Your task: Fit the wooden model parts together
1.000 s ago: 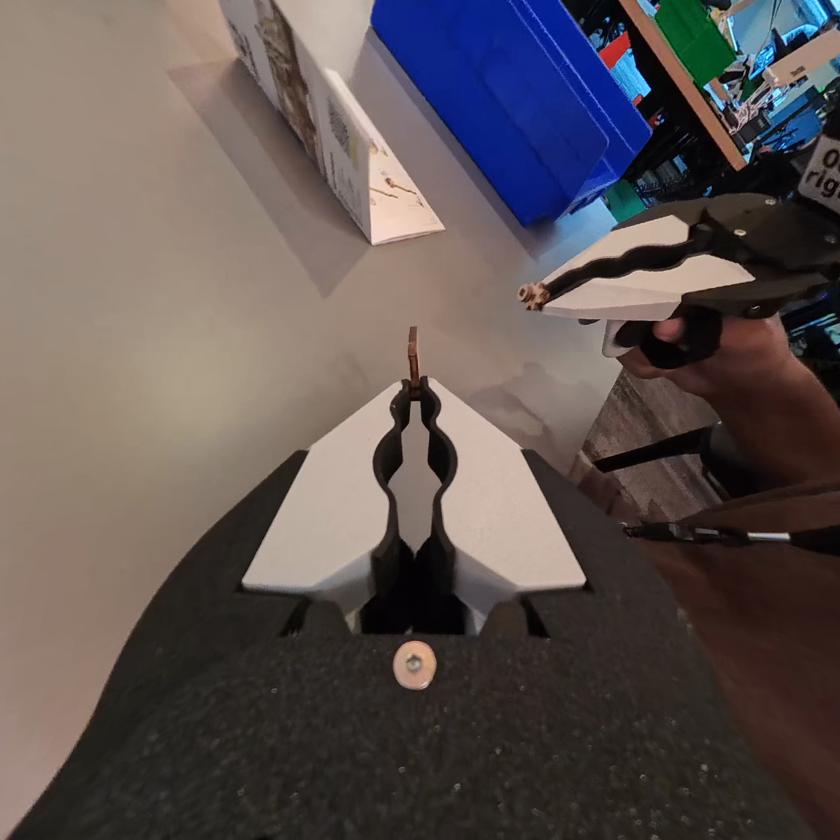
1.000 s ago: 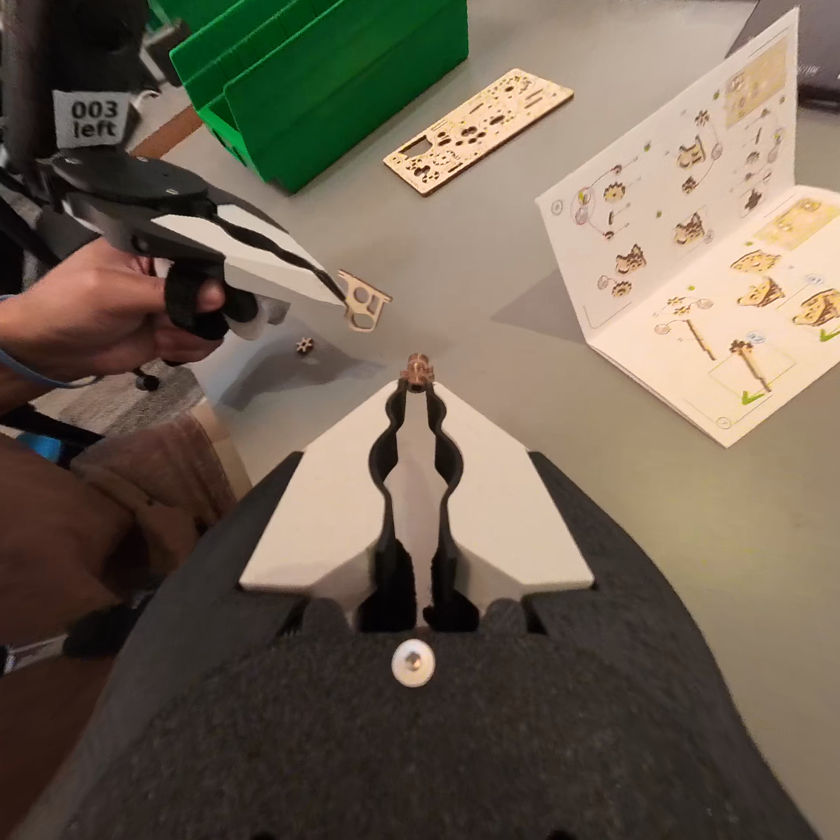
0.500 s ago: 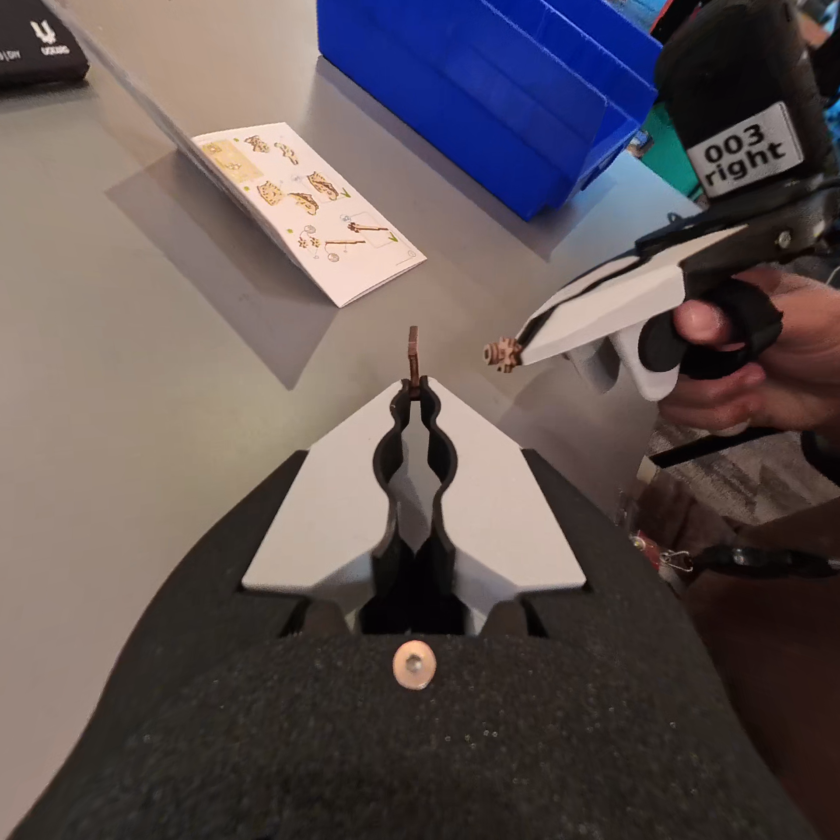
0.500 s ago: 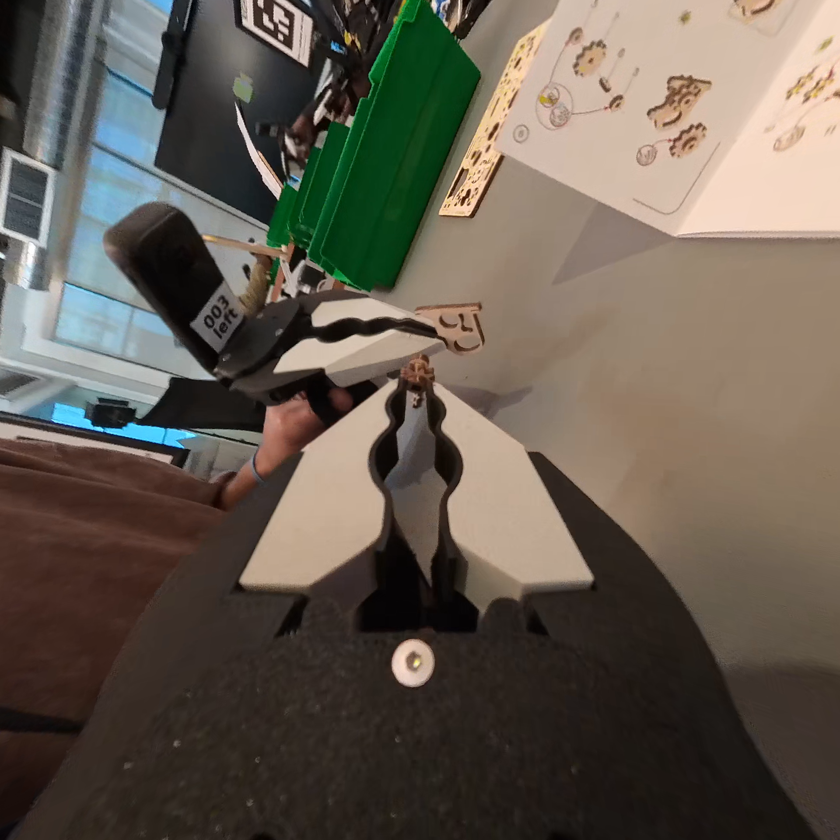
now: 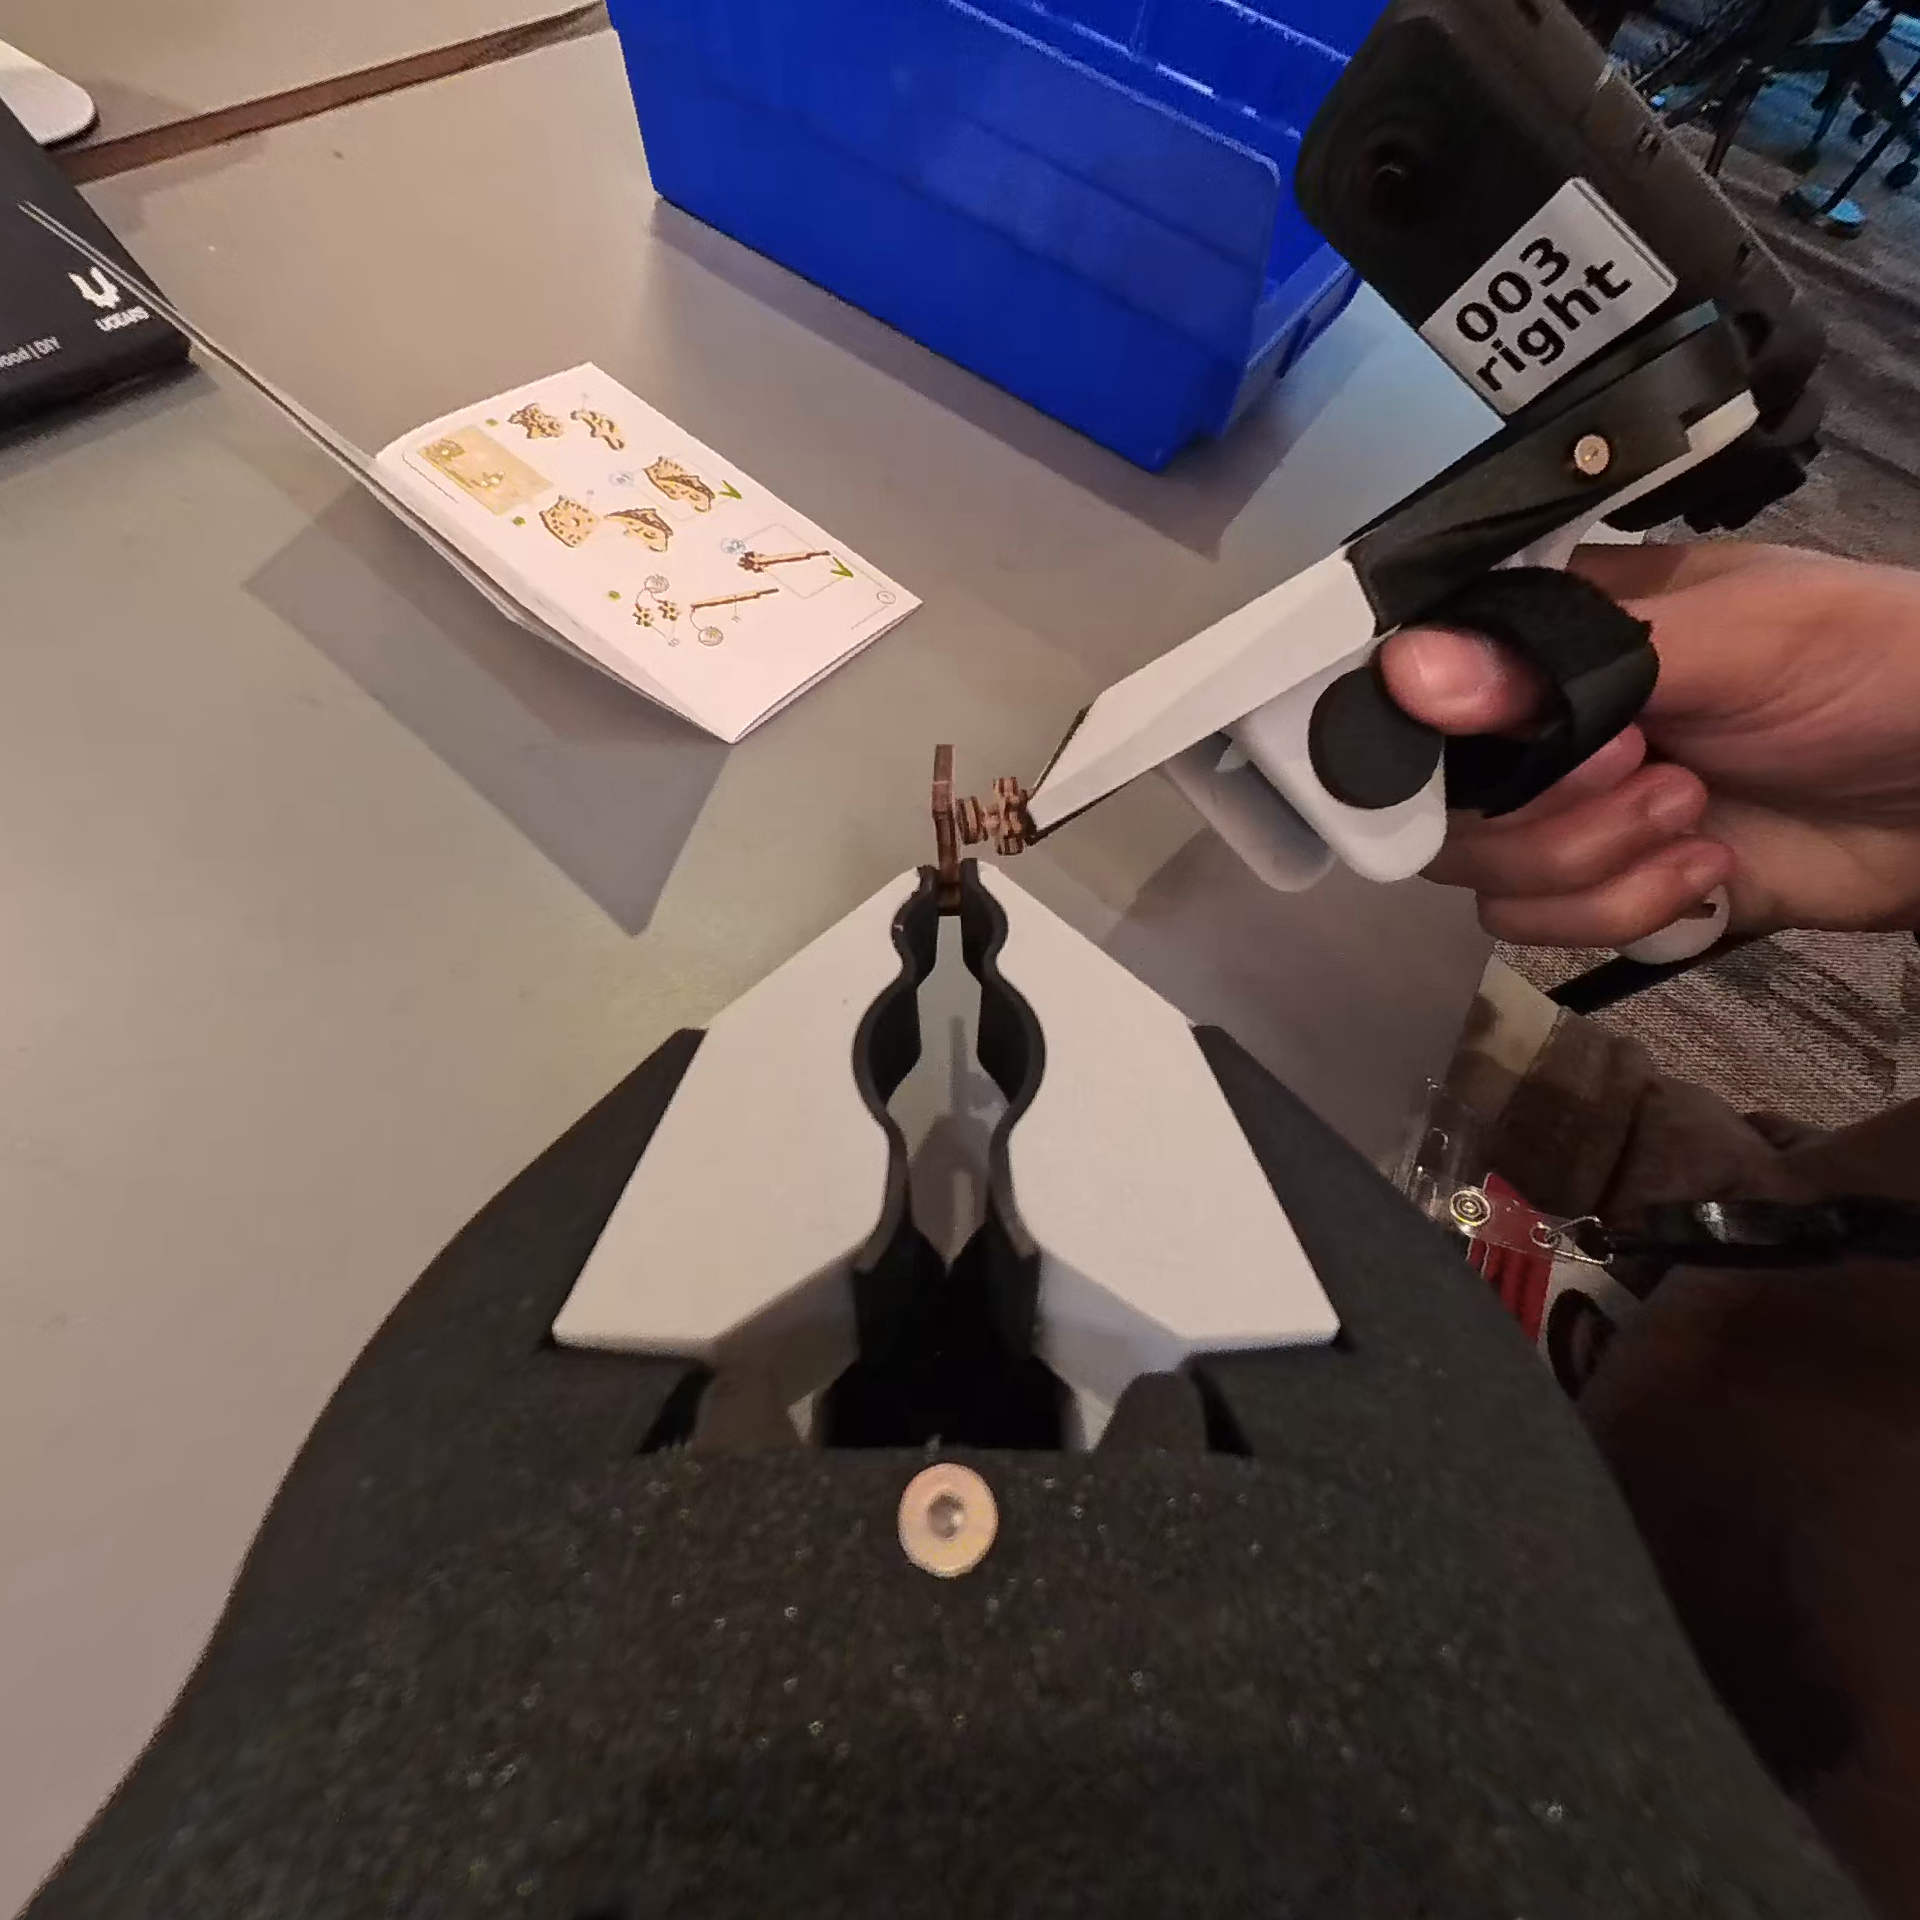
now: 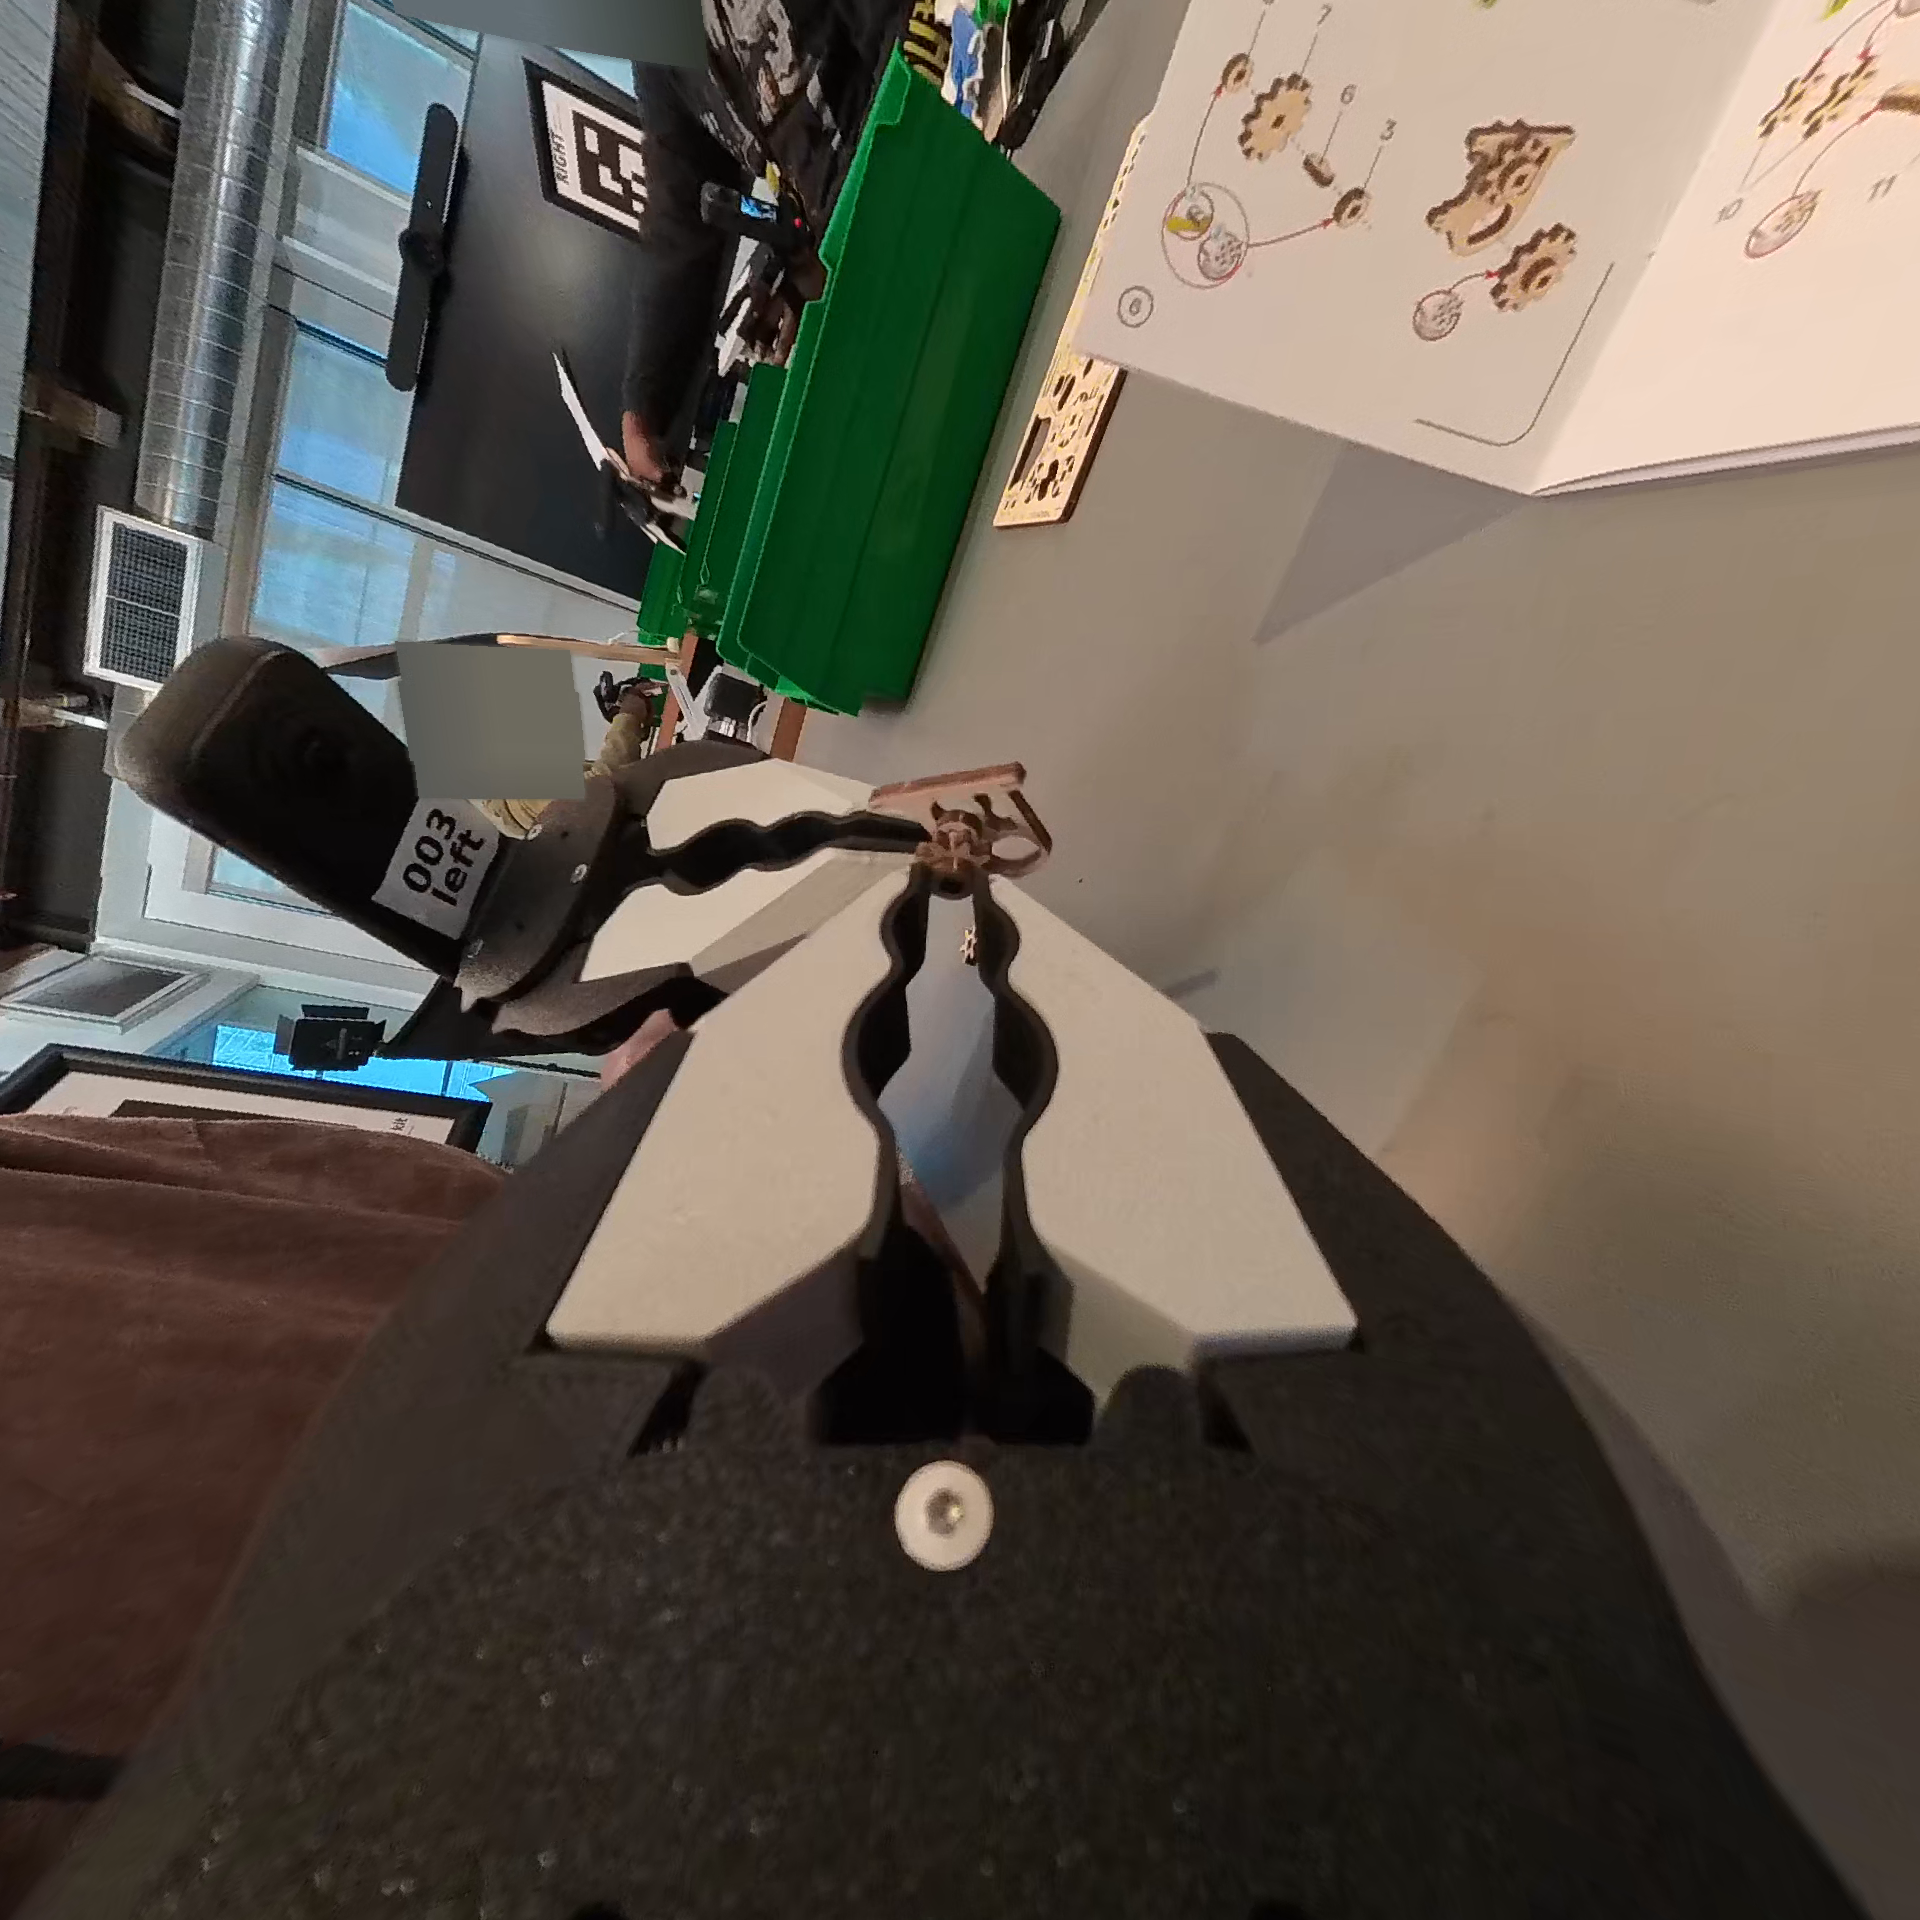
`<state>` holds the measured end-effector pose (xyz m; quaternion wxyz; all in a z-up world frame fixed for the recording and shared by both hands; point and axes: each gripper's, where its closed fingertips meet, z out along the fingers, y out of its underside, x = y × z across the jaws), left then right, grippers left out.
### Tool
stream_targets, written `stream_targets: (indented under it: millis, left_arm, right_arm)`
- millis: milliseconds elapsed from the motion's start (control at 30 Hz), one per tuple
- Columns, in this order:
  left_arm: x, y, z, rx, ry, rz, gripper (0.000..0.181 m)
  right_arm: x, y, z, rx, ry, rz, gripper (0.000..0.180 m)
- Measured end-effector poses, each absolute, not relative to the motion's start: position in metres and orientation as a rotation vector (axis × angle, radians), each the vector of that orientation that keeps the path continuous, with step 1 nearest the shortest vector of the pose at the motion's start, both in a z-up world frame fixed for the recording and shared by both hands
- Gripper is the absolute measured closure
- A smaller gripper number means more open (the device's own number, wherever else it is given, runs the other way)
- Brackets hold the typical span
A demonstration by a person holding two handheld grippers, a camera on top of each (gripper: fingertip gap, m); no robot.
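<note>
My left gripper (image 5: 943,879) is shut on a thin flat wooden plate (image 5: 943,800), seen edge-on and standing up from its tips. In the right wrist view the plate (image 6: 1003,808) shows its cut-out holes. My right gripper (image 6: 950,879) is shut on a small wooden gear piece (image 6: 950,844). In the left wrist view the right gripper (image 5: 1039,808) comes in from the right and holds the gear piece (image 5: 992,816) against the plate's side. The left gripper (image 6: 914,826) shows at the left in the right wrist view. Both are held above the grey table (image 5: 260,883).
An open instruction booklet (image 5: 644,540) lies on the table beyond the grippers. A blue bin (image 5: 966,187) stands at the back right. In the right wrist view there are green bins (image 6: 894,416), a wooden parts sheet (image 6: 1060,447) and a tiny loose gear (image 6: 970,943) on the table. The grippers are tip to tip, or close to it.
The right gripper has moved left toward the left gripper, so the gear piece now touches the plate. Both grippers stayed shut on their parts. The left view has tilted a little.
</note>
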<state>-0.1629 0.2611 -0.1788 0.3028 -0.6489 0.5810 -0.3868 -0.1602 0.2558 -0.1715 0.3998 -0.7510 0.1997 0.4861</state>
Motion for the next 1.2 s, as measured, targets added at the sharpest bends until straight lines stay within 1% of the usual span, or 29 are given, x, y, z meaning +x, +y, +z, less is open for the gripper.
stream_targets:
  millis: [267, 533, 900, 1200]
  left_arm:
    - [-0.1624, 0.2585, -0.1801, -1.704, 1.566, -0.973, 0.180]
    - [-0.1609, 0.2552, -0.1810, -1.750, 1.543, -1.021, 0.179]
    - [-0.1625, 0.2513, -0.1852, -1.741, 1.588, -0.996, 0.179]
    - [-0.1626, 0.2528, -0.1822, -1.743, 1.556, -1.023, 0.180]
  right_arm:
    - [-0.1587, 0.2561, -0.1720, -1.907, 0.500, 1.190, 0.172]
    - [-0.1575, 0.2562, -0.1741, -2.001, 0.335, 0.913, 0.172]
    - [-0.1590, 0.2548, -0.1800, -2.062, 0.249, 0.841, 0.172]
    - [-0.1589, 0.2556, -0.1759, -2.030, 0.256, 0.879, 0.172]
